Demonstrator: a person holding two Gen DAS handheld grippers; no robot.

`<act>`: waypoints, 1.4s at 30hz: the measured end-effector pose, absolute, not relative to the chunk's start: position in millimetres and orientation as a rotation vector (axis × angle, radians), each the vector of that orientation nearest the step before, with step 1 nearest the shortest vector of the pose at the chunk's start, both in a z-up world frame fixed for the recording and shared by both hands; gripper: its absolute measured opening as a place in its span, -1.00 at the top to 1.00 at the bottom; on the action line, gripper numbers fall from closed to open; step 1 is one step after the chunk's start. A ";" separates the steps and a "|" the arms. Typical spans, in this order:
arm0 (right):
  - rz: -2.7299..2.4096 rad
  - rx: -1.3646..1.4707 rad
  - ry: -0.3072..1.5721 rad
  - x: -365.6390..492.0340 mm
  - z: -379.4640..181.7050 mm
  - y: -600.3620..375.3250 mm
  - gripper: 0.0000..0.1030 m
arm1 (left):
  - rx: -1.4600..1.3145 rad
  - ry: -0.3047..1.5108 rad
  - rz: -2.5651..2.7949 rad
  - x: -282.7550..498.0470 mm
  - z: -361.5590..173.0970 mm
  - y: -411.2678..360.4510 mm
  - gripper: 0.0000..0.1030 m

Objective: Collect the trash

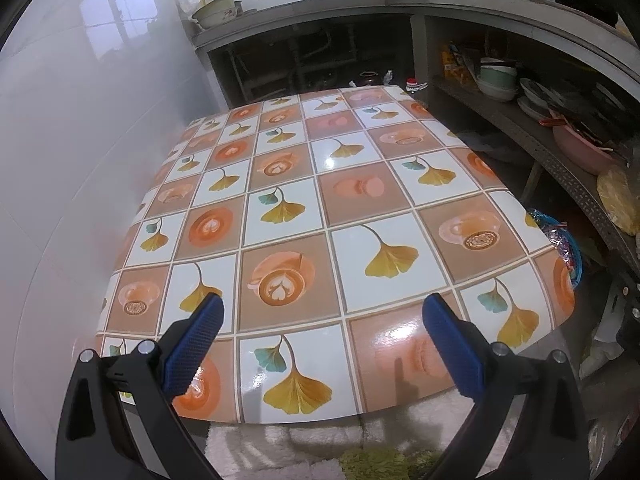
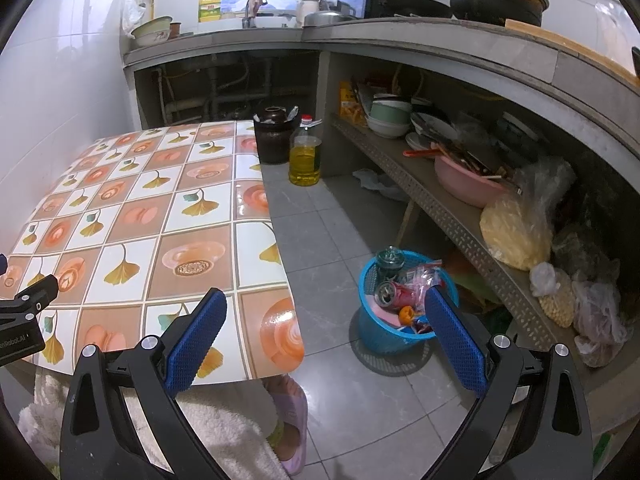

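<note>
right hand-held gripper (image 2: 322, 312) agape | left hand-held gripper (image 2: 24, 312) reads "nRobot.AI"

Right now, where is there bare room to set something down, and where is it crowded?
The whole tabletop with the ginkgo-leaf cloth is bare, wall to floor-side edge. The grey tiled floor between the table and the blue plastic basket is open. Crowded: that basket, full of trash, and the perforated metal shelf beside it.

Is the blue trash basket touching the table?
Apart. The right wrist view shows bare floor tiles between the basket and the table edge.
</note>
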State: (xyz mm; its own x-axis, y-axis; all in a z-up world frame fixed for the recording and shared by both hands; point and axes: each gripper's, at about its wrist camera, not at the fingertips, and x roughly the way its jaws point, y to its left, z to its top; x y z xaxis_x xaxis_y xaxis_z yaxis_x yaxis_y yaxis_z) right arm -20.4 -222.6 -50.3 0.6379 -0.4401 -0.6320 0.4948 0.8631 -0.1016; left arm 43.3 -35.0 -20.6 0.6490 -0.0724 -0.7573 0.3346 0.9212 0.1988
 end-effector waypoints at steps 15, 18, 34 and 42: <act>-0.532 0.082 0.700 -19.9 -51.1 -222.1 -0.85 | 0.382 0.820 -0.307 34.5 -20.1 -49.2 -0.89; -0.532 0.081 0.700 -20.2 -51.1 -221.2 -0.85 | 0.384 0.818 -0.312 34.8 -20.0 -50.0 -0.89; -0.525 0.077 0.698 -19.8 -50.9 -220.3 -0.85 | 0.369 0.825 -0.299 37.6 -19.0 -47.7 -0.89; -0.523 0.075 0.697 -20.3 -51.2 -219.8 -0.85 | 0.366 0.828 -0.299 38.9 -19.2 -47.3 -0.89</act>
